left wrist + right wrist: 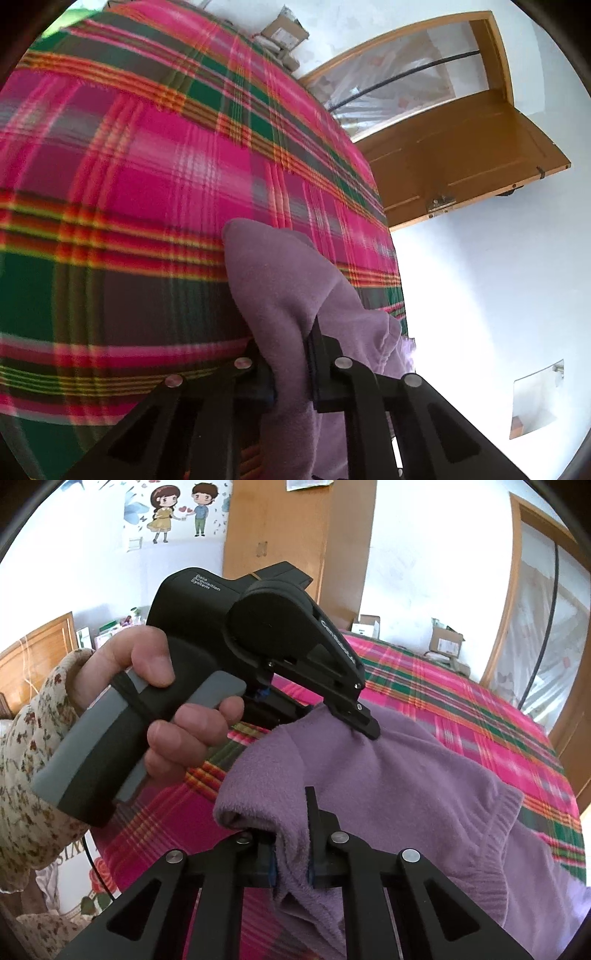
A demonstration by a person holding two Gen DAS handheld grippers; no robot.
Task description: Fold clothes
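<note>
Starting at the left of the right-wrist view, we see the person's hand [162,709] in a flowered sleeve [29,760], squeezing the handle and trigger of the left gripper [364,723]. Its claw is pinched on a raised edge of the purple sweater [406,794], and the fabric peaks up where the tip bites it.

Moving to the middle, the right gripper [291,867] sits at the bottom of its own view with its jaws pressed on a bunched fold of the same sweater, the cloth running down between the pads. In the left-wrist view the left gripper [291,373] shows the same thing from its own side — a thick fold of purple fleece clamped between the jaws and standing up ahead of them.

To the right, the rest of the sweater, with its ribbed hem, spreads out on the plaid blanket [480,709] that covers the bed; beyond it stand a wooden door [461,155] and a cardboard box [445,642].

We judge the fold as barely begun — both claws have their hold on one edge, close together, but we see no neat crease and no stacked layers yet. Carrying the edge over, laying it flat and squaring the garment all seem left to do.
</note>
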